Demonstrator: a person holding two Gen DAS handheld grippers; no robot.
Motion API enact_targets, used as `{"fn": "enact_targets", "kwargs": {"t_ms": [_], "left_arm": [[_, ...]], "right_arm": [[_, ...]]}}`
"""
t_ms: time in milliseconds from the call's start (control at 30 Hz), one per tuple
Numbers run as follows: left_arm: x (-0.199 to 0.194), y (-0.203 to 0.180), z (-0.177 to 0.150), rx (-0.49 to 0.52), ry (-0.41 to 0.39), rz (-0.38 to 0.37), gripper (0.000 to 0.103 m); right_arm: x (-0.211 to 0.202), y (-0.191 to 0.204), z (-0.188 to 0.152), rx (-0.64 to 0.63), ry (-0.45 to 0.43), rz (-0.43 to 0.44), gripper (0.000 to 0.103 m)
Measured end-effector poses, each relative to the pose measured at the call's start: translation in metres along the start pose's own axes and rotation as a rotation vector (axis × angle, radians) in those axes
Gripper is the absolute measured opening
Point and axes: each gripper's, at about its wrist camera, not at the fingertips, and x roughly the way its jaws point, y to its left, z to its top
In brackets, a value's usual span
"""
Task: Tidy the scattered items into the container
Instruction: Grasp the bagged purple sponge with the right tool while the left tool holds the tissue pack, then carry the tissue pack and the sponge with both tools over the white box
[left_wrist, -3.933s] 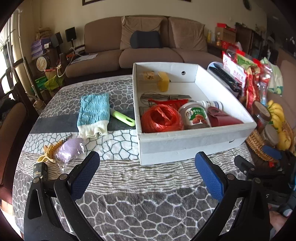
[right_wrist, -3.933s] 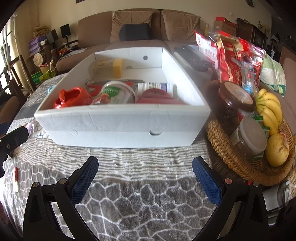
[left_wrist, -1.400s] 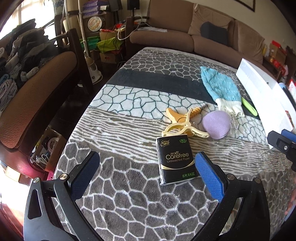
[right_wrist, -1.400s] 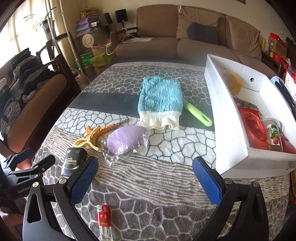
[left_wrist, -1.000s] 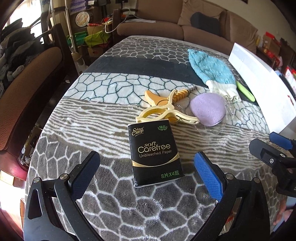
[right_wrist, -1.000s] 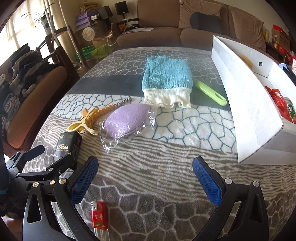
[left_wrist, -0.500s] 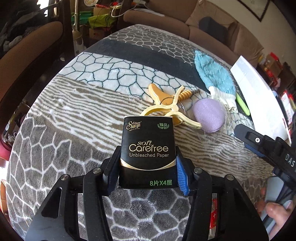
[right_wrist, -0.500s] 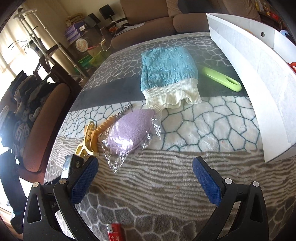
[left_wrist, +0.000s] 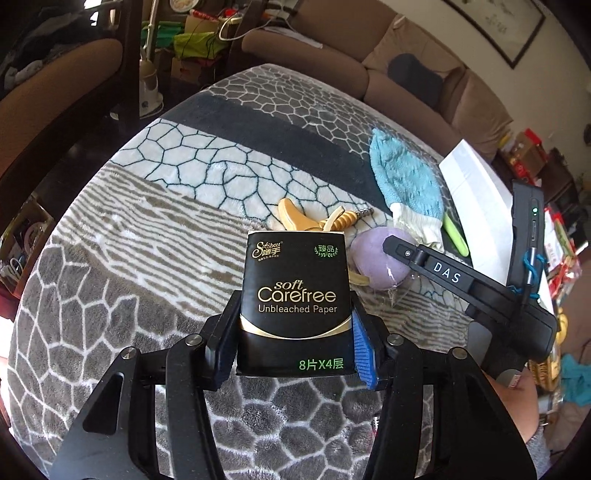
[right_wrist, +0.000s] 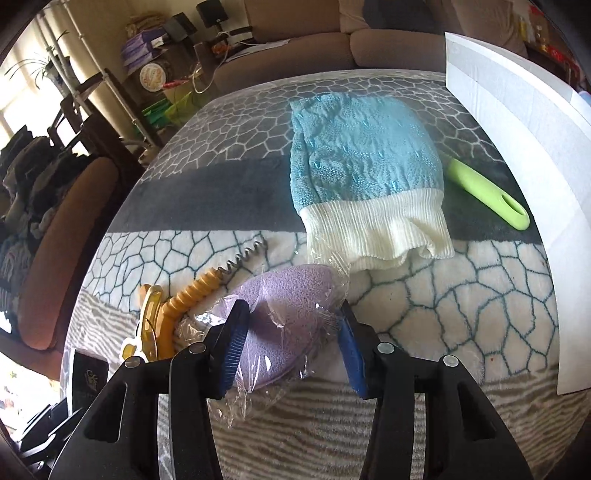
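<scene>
A: Tissue pack (left_wrist: 293, 302), the black one, sits between the blue pads of the left gripper (left_wrist: 293, 345), pinched across its lower sides; it looks raised off the patterned tablecloth (left_wrist: 122, 236), though I can't be certain

B: A side grip makes sense; the pack is soft and flat, so squeezing its narrow width keeps it from folding. And the right gripper (right_wrist: 291, 349)?

A: Its pads straddle the purple sponge (right_wrist: 286, 314) in its clear wrapper; the jaws are partly closed around it, but whether they press it I cannot tell

B: Where do both go?

A: The white box (right_wrist: 517, 155), well apart to the right; the blue cloth (right_wrist: 364, 155), green handle (right_wrist: 487, 192), corkscrew (right_wrist: 207, 288) and yellow clip (right_wrist: 147, 325) lie on the table, outside the box
</scene>
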Motion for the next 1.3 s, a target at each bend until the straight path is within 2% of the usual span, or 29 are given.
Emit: {"fn": "enact_targets", "kwargs": {"t_ms": [133, 233, 533, 633, 733, 833, 1067, 1200, 1300], "left_arm": [[-0.003, 0.002, 0.001, -0.006, -0.007, -0.009, 0.05], [-0.006, 0.002, 0.002, -0.005, -0.022, -0.004, 0.05], [-0.02, -0.006, -0.001, 0.029, -0.074, -0.03, 0.05], [-0.023, -0.02, -0.009, 0.051, -0.046, -0.061, 0.05], [-0.035, -0.052, -0.012, 0.127, -0.047, -0.071, 0.05], [-0.045, -0.091, -0.006, 0.149, -0.029, -0.143, 0.05], [-0.046, -0.218, 0.031, 0.284, -0.01, -0.239, 0.05], [-0.026, -0.291, 0.05, 0.372, 0.004, -0.245, 0.05], [0.0, -0.338, 0.057, 0.434, 0.021, -0.217, 0.05]], "right_arm": [[-0.012, -0.007, 0.004, 0.02, -0.01, 0.063, 0.028], [-0.029, -0.004, 0.008, -0.006, -0.032, 0.08, 0.022], [-0.099, -0.002, 0.028, -0.053, -0.125, 0.109, 0.017], [-0.125, -0.009, 0.034, -0.056, -0.15, 0.113, 0.016], [-0.157, -0.023, 0.043, -0.041, -0.186, 0.123, 0.017], [-0.19, -0.045, 0.056, -0.017, -0.227, 0.121, 0.016], [-0.248, -0.125, 0.079, 0.097, -0.318, 0.077, 0.017], [-0.259, -0.183, 0.086, 0.203, -0.341, 0.065, 0.017], [-0.256, -0.226, 0.092, 0.266, -0.342, 0.054, 0.017]]}}
